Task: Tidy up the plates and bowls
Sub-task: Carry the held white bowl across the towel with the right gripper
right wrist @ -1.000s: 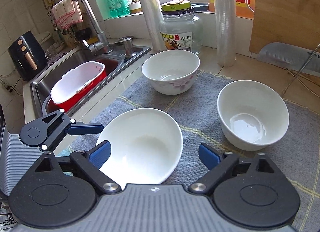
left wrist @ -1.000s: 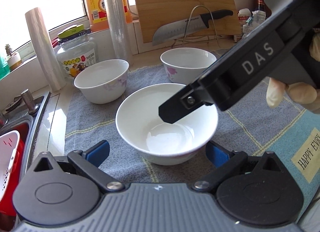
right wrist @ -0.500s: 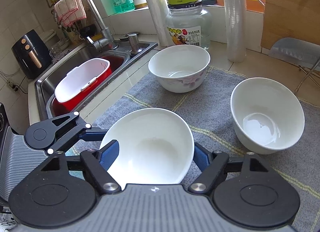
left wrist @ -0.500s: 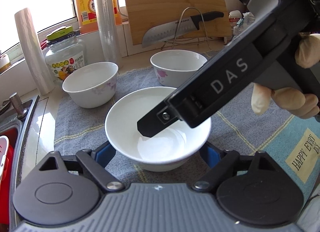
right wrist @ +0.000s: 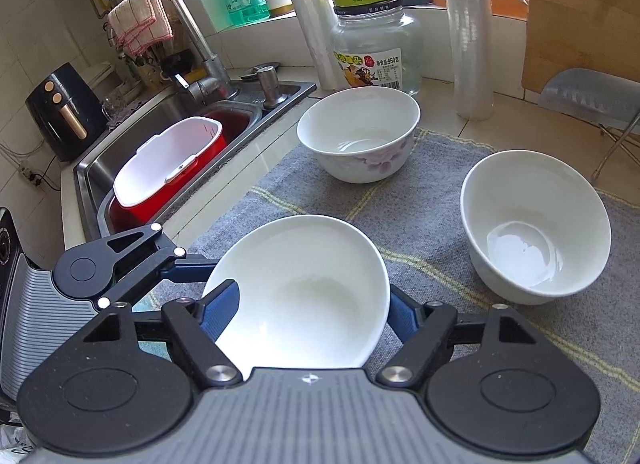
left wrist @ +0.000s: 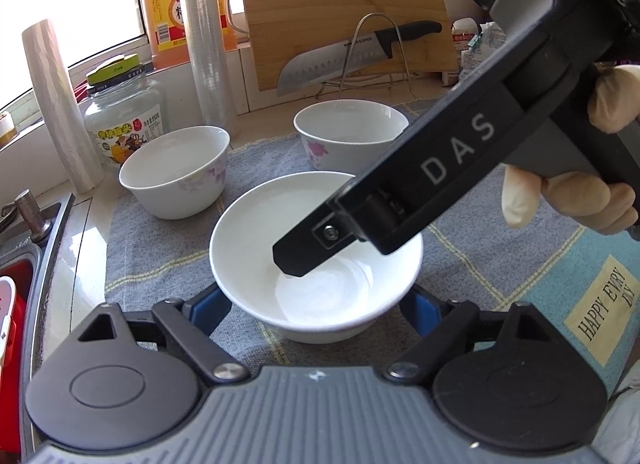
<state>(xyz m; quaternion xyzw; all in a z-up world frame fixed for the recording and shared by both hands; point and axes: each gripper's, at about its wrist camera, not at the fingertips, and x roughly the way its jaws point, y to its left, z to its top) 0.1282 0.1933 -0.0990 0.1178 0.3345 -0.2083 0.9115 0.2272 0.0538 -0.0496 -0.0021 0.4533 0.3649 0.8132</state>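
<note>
1. Grey mat (right wrist: 400, 219) covers the surface beside the sink (right wrist: 168, 111).
2. Near bowl (left wrist: 316, 256) sits on the mat, clamped on both sides by the left tool (left wrist: 316, 304) and right tool (right wrist: 312, 316), whose jaws have just closed.
3. Two flowered bowls (left wrist: 176, 171) (left wrist: 348, 135) stand behind.

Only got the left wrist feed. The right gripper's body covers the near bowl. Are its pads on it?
Observer: Yes. The right gripper has just been closing its jaws; both blue pads press the plain bowl at its sides.
Operator: What's in the sink?
Observer: A red tub with a white insert lies in the sink.
Operator: Anything on the faucet?
Observer: A checked cloth hangs over the faucet.
</note>
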